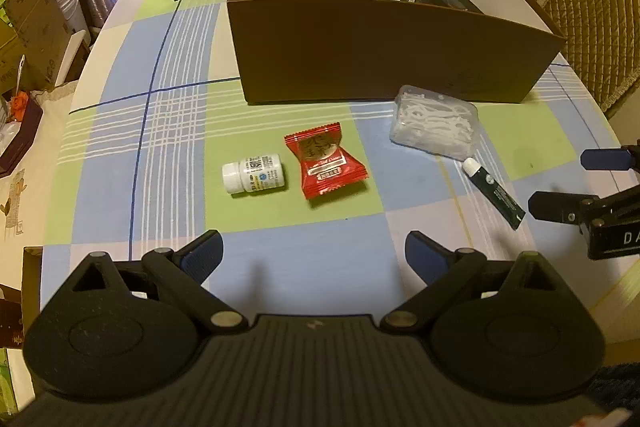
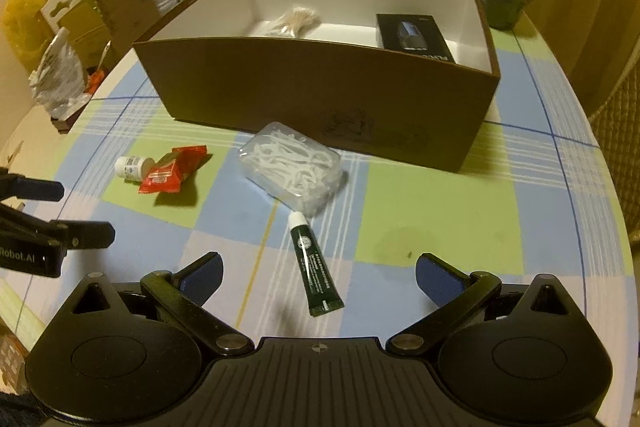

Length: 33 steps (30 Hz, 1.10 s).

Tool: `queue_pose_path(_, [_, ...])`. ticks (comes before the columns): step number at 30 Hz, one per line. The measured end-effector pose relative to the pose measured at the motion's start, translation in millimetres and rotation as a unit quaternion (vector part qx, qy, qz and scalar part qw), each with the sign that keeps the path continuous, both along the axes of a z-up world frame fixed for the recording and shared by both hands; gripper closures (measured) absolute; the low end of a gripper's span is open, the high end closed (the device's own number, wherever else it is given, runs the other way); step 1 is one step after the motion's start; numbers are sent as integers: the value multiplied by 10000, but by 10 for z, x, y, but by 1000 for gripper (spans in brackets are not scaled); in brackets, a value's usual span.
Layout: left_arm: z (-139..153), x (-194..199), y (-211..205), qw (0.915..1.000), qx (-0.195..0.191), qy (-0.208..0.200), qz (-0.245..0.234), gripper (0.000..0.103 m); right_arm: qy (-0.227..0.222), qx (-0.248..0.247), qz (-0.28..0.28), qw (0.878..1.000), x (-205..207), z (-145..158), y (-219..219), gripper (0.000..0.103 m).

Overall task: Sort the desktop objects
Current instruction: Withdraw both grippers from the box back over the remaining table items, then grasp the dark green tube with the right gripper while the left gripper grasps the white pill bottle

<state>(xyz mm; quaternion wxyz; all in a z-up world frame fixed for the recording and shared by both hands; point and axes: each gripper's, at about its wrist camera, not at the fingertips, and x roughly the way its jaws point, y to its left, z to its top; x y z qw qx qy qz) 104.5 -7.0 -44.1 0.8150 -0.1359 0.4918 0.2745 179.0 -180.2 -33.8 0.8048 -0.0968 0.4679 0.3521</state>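
So you're hovering both tools spread, right tool (image 2: 318,277) lining up over green tube (image 2: 316,267) lying on surface (image 2: 440,211) near box (image 2: 320,99); left tool (image 1: 314,253) facing candy (image 1: 324,165). Next: lowering, pinching tube.

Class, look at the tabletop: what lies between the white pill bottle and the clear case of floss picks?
The red snack packet lies between the white pill bottle and the clear floss pick case, close beside the bottle. The left wrist view shows this best.
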Motion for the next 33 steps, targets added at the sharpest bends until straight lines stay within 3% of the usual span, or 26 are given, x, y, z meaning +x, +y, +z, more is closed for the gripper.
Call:
queue_pose_path(11, [-26, -22, 16, 10000, -27, -40, 5, 7, 101, 111, 101, 9998, 24, -92, 9, 24])
queue_pose_path(25, [-84, -71, 93, 9999, -29, -42, 135, 7, -63, -91, 492, 9987, 32, -365, 184, 65])
queue_pose_path(33, [-94, -132, 211, 9995, 16, -51, 296, 8, -158, -188, 628, 9977, 119, -495, 291, 80])
